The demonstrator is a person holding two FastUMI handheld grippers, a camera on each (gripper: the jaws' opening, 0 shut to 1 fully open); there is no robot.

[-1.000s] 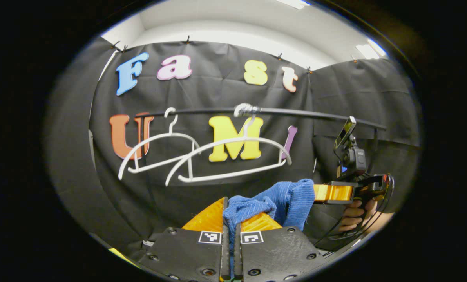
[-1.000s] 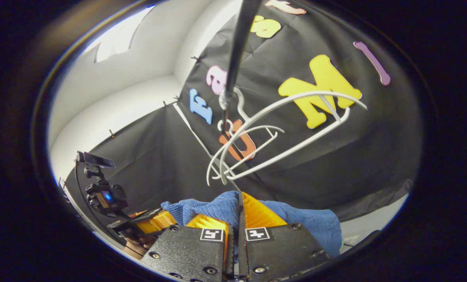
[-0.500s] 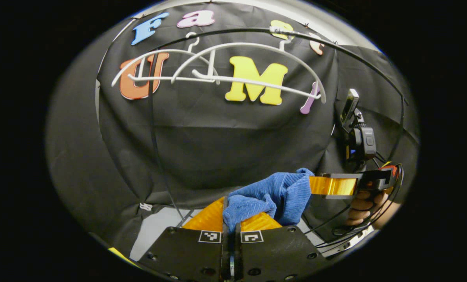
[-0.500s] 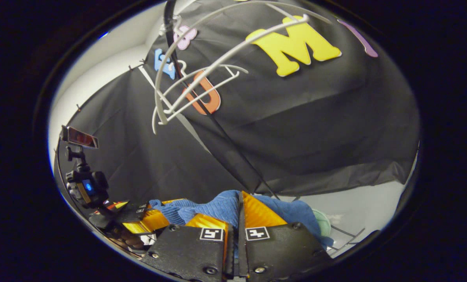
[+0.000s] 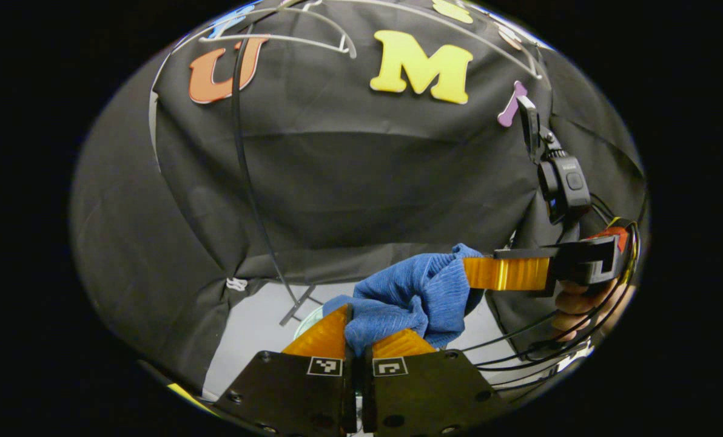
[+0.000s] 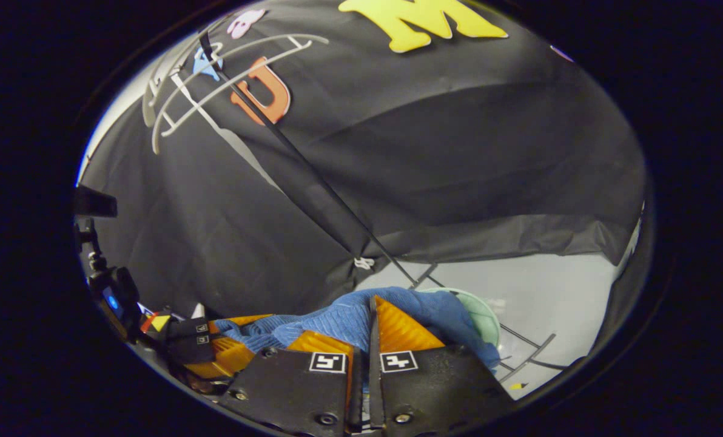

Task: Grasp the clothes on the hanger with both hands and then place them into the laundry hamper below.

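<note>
The blue knitted garment [image 5: 419, 291] is bunched in the air between both grippers, below the bare white hangers [image 5: 276, 37]. In the left gripper view, my left gripper [image 5: 354, 332] is shut on one end of it, orange fingers pinching the cloth. Farther right, my right gripper [image 5: 474, 273] is shut on the other end, with a hand [image 5: 574, 309] behind it. In the right gripper view, the right gripper [image 6: 370, 328] pinches the blue garment [image 6: 337, 315], and the left gripper [image 6: 234, 343] shows at lower left. The pale green hamper rim [image 6: 481, 312] peeks out just beyond the cloth, and the same hamper rim [image 5: 304, 317] shows left of my left fingers.
The black rack pole [image 6: 313, 170] slants down to its foot [image 6: 519, 349] on the light grey floor [image 6: 555, 291]. White hangers [image 6: 216, 79] hang high at upper left. The black cloth wall closes the back.
Both grippers have come down with the garment held between them. The hangers and rail have slid up to the top of both views, and the floor and hamper rim have come into sight.
</note>
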